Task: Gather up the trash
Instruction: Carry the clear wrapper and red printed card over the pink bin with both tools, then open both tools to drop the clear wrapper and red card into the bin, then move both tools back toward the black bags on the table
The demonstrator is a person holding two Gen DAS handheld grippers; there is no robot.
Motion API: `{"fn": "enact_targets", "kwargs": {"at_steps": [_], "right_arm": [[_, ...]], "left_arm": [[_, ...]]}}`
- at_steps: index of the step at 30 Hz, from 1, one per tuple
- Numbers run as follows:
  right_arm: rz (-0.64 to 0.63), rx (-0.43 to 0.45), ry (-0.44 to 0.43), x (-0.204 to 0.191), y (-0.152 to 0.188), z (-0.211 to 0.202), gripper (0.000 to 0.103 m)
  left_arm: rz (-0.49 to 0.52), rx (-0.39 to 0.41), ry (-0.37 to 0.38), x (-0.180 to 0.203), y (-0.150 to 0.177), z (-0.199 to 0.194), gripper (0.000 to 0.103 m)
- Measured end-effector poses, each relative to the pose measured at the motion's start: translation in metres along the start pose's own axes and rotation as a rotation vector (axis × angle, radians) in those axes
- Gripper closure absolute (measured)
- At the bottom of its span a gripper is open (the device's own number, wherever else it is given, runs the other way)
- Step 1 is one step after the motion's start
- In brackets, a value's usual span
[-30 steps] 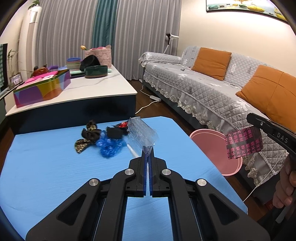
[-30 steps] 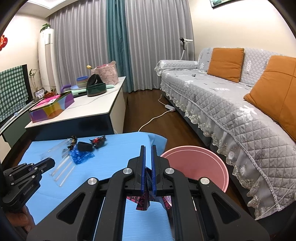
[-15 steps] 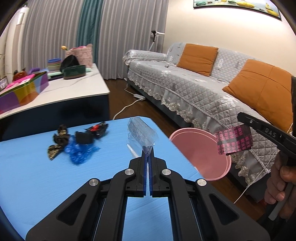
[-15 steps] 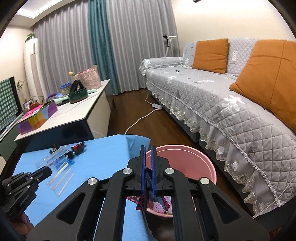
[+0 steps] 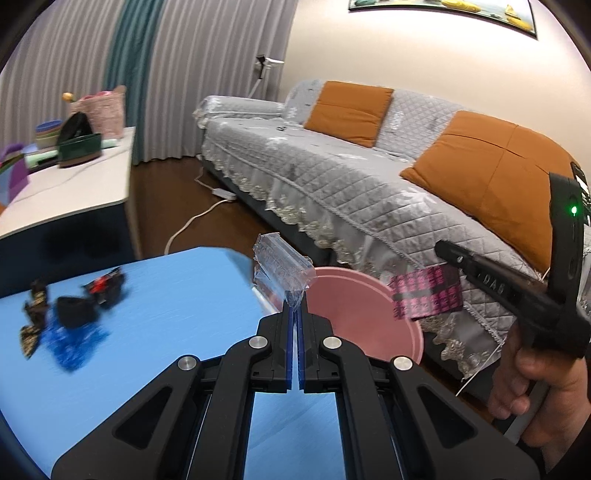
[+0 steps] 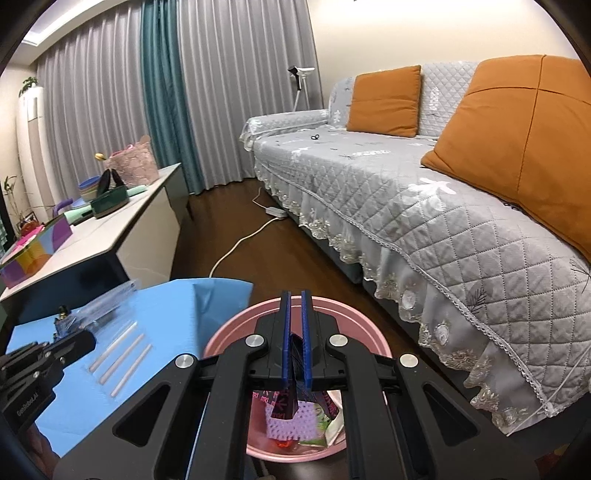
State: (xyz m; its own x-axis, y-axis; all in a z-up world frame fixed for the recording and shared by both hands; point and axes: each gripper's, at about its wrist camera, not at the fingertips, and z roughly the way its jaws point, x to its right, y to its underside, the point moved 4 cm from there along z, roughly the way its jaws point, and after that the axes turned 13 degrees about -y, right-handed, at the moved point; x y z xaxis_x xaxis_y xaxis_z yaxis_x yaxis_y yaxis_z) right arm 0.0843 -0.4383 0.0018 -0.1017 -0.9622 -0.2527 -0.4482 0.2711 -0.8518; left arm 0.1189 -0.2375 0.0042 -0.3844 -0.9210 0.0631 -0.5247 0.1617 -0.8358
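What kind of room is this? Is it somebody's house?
Most likely a living room in a home. There is a long sofa with a quilted grey cover and orange cushions, floor-length curtains and a framed picture on the wall.

Warm, even indoor light, with a ceiling light panel [image 6: 55, 35] glowing top left. Fisheye bending and black corners. Motion blur smears the blue tabletop [image 5: 155, 295].
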Motion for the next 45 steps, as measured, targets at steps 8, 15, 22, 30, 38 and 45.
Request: {"fn": "enact_targets", "kwargs": {"at_steps": [8, 15, 22, 30, 38, 45], "right_arm": [[0.046, -0.02, 0.017, 0.021, 0.006, 0.023, 0.097], [0.074, -0.042, 0.019, 0.03, 0.013, 0.039, 0.097], [0.082, -0.072, 0.027, 0.033, 0.019, 0.049, 0.094], [0.137, -0.078, 0.074, 0.044, 0.019, 0.041, 0.047], [0.107, -0.043, 0.026, 0.006, 0.011, 0.019, 0.047], [0.094, -0.033, -0.117, -0.062, 0.011, 0.017, 0.058]], "left_arm": [[0.033, -0.015, 0.103, 0.034, -0.014, 0.041, 0.102], [0.038, -0.058, 0.133, 0.042, -0.016, 0.074, 0.102], [0.037, -0.126, 0.162, 0.047, -0.01, 0.096, 0.099], [0.001, -0.149, 0.123, 0.024, -0.007, 0.082, 0.061], [-0.033, -0.079, 0.053, -0.018, -0.008, 0.026, 0.061], [-0.092, -0.041, -0.042, -0.084, 0.004, -0.018, 0.065]]}}
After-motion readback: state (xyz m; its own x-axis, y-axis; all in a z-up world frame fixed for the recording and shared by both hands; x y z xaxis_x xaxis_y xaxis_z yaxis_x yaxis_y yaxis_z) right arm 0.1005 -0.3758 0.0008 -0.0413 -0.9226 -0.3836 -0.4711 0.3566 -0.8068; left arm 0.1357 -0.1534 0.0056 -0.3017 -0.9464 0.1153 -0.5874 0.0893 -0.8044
